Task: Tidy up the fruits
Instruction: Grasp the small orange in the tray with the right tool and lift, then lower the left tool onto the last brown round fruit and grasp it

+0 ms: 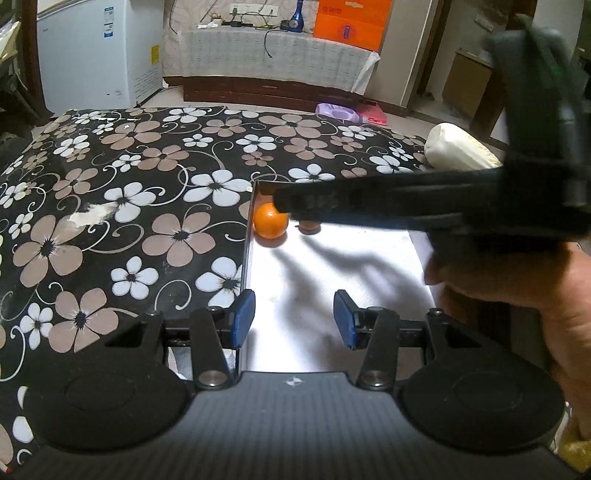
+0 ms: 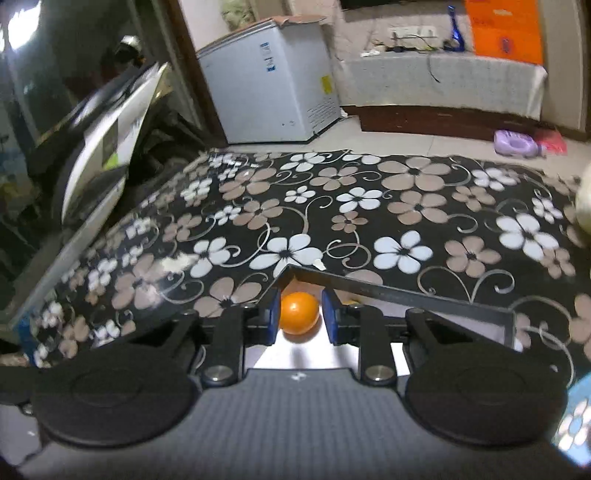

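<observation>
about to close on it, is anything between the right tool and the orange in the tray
Nothing visible. The orange sits in the tray's corner, just ahead of the open right tool, with no object between them.

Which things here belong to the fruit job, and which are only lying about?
For the job: orange in the metal tray's far corner; right gripper around it; left gripper, open over the tray.

Lying about: white pillow, purple bottle, chest freezer, blue bottle.

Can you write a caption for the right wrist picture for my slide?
The right gripper reaches into the metal tray on the flowery tablecloth, its blue pads either side of an orange.
</observation>
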`<act>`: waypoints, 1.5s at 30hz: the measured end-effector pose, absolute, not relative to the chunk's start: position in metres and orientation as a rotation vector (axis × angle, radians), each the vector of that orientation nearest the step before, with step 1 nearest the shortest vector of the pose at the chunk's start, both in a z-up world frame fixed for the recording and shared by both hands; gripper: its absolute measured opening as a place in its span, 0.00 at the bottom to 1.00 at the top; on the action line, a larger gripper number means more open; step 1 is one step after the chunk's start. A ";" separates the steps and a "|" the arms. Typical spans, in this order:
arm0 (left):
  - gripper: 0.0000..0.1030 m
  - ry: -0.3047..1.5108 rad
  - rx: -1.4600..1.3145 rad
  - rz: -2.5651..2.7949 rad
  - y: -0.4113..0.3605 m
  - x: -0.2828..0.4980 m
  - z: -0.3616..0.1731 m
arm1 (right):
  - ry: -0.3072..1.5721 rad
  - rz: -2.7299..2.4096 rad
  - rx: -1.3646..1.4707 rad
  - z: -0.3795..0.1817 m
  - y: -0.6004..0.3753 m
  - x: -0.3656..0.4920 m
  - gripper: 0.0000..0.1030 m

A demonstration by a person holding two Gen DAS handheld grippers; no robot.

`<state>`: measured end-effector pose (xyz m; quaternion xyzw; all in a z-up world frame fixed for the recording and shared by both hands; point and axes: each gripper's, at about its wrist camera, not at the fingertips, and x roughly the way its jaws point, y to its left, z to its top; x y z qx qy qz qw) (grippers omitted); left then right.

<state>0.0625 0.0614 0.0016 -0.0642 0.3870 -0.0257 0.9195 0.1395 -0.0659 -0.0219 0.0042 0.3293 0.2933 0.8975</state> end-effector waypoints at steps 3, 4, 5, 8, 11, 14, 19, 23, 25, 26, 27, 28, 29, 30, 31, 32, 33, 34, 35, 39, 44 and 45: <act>0.51 0.796 -0.129 -0.063 0.062 0.061 0.003 | 0.695 0.612 -0.061 -0.027 -0.056 0.142 0.27; 0.51 0.798 -0.129 -0.065 0.062 0.060 0.003 | 0.699 0.613 -0.087 -0.028 -0.053 0.142 0.27; 0.51 0.801 -0.130 -0.068 0.063 0.060 0.003 | 0.704 0.619 -0.113 -0.029 -0.050 0.142 0.27; 0.51 0.809 -0.133 -0.074 0.064 0.060 0.002 | 0.725 0.657 -0.163 -0.032 -0.043 0.141 0.28; 0.51 0.813 -0.136 -0.077 0.064 0.060 0.002 | 0.706 0.643 -0.230 -0.037 -0.034 0.140 0.29; 0.51 0.809 -0.140 -0.078 0.065 0.060 0.003 | 0.694 0.627 -0.219 -0.041 -0.037 0.145 0.29; 0.51 0.809 -0.149 -0.080 0.066 0.062 0.002 | 0.730 0.644 -0.200 -0.041 -0.050 0.145 0.28; 0.51 0.812 -0.146 -0.086 0.065 0.066 0.000 | 0.772 0.654 -0.177 -0.031 -0.067 0.141 0.28; 0.52 0.823 -0.144 -0.080 0.064 0.069 -0.002 | 0.809 0.671 -0.182 -0.032 -0.071 0.141 0.28; 0.52 0.827 -0.146 -0.080 0.063 0.069 -0.003 | 0.832 0.675 -0.201 -0.034 -0.072 0.140 0.30; 0.52 0.826 -0.146 -0.082 0.063 0.070 -0.003 | 0.843 0.672 -0.216 -0.035 -0.073 0.139 0.31; 0.52 0.822 -0.139 -0.084 0.061 0.069 -0.003 | 0.841 0.666 -0.215 -0.034 -0.075 0.138 0.32; 0.52 0.819 -0.133 -0.083 0.061 0.069 -0.003 | 0.827 0.646 -0.193 -0.032 -0.078 0.139 0.34; 0.52 0.819 -0.126 -0.081 0.060 0.070 -0.004 | 0.811 0.622 -0.164 -0.030 -0.081 0.141 0.34; 0.52 0.823 -0.122 -0.077 0.060 0.071 -0.006 | 0.796 0.597 -0.131 -0.029 -0.083 0.144 0.34; 0.52 0.827 -0.119 -0.076 0.060 0.072 -0.007 | 0.788 0.584 -0.099 -0.027 -0.086 0.147 0.35; 0.52 0.821 -0.112 -0.078 0.059 0.072 -0.008 | 0.790 0.583 -0.073 -0.027 -0.087 0.149 0.34; 0.52 0.817 -0.104 -0.080 0.058 0.073 -0.008 | 0.792 0.581 -0.047 -0.027 -0.089 0.151 0.34; 0.53 0.817 -0.099 -0.082 0.057 0.074 -0.008 | 0.796 0.568 -0.020 -0.027 -0.091 0.153 0.35; 0.53 0.819 -0.101 -0.096 0.057 0.079 -0.009 | 0.791 0.517 0.034 -0.031 -0.096 0.159 0.42; 0.54 0.818 -0.112 -0.098 0.059 0.081 -0.010 | 0.813 0.571 -0.015 -0.037 -0.082 0.156 0.42; 0.54 0.817 -0.107 -0.097 0.058 0.081 -0.010 | 0.822 0.584 -0.034 -0.039 -0.077 0.154 0.42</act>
